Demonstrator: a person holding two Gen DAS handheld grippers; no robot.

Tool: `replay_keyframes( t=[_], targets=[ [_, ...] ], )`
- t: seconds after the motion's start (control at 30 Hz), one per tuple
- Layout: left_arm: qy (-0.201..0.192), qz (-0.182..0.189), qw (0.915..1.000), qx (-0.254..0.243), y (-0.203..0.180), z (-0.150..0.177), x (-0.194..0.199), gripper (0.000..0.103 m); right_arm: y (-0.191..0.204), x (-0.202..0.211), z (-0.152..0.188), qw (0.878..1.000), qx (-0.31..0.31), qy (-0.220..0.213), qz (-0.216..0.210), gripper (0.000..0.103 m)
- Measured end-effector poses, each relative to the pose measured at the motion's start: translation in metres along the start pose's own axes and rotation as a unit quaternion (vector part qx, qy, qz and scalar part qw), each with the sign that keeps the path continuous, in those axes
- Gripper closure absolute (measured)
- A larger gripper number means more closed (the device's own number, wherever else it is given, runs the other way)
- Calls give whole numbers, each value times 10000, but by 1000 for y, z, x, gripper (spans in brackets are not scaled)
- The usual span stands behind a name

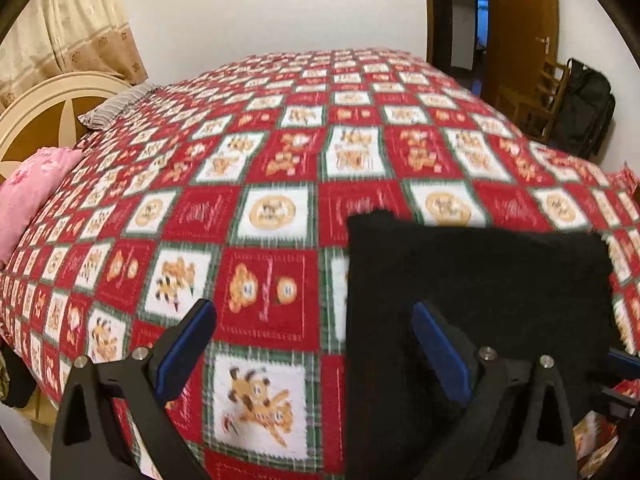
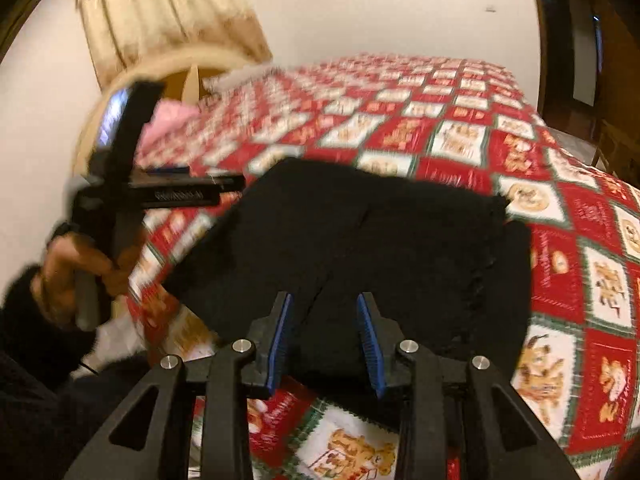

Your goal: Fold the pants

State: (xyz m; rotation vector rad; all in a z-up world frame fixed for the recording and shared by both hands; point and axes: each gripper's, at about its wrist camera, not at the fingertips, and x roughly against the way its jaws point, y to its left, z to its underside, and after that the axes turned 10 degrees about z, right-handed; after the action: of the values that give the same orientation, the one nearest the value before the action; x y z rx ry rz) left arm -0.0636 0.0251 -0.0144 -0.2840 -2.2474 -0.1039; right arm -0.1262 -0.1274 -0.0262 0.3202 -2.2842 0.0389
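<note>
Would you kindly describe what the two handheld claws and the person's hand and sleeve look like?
Both the left claw and the right claw are matte black plastic with triangular cut-outs, silver round pins and blue ribbed pads. The left hand is bare, with a fuzzy black sleeve.

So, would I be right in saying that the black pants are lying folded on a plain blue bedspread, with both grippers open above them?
Not quite: the bedspread is not plain blue but a red, white and green check with cartoon animals, as both wrist views show. The rest holds: the black pants lie folded on it, and the left gripper and right gripper are both open.
</note>
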Motion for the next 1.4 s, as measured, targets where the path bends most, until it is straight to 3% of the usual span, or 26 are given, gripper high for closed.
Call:
replay_keyframes(
  t=[0.07,0.17,0.27,0.37,0.47,0.53,0.63,0.73,0.8,0.9,1.0,1.13,1.23,1.4],
  targets=[
    [191,-109,9998,23,2,15,-11,2,-7,-11,9,9998,-40,198,42,69],
    [259,-94,9996,109,10,38,-22,1,-24,-15,21,9992,-254,311,-62,86],
    [112,-54,9999,120,12,42,-21,0,-33,-14,25,9971,-616,352,-258,86],
    [199,-8,9998,77,13,35,-19,0,-26,-9,15,9980,-453,342,-281,86],
    [-58,70,9999,129,19,17,1,0,-27,12,-6,9986,-420,-122,-312,85],
    [-319,112,9994,43,17,0,12,1,-33,18,-28,9977,-483,-433,-184,84],
    [-405,357,9985,46,11,-29,8,1,-38,2,-53,9978,-383,-522,174,84],
    [-136,501,9984,227,4,-49,-22,1,-43,-38,-66,9965,-339,-94,761,84],
    [163,667,9964,494,1,-52,-49,2,-53,-65,-65,9936,-598,311,907,84],
    [471,790,9909,983,6,-47,-80,2,-64,-80,-62,9917,-1011,364,711,84],
    [655,831,9845,1402,19,-41,-97,2,-69,-83,-62,9924,-1024,341,599,85],
    [302,837,9886,1218,17,-29,-98,0,-79,-85,-54,9905,-1331,213,269,85],
    [289,962,9868,1269,20,-28,-95,0,-78,-80,-53,9903,-1374,92,199,84],
    [306,1036,9862,1256,31,-31,-72,1,-75,-23,-40,9865,-1535,-485,-289,82]
  ],
)
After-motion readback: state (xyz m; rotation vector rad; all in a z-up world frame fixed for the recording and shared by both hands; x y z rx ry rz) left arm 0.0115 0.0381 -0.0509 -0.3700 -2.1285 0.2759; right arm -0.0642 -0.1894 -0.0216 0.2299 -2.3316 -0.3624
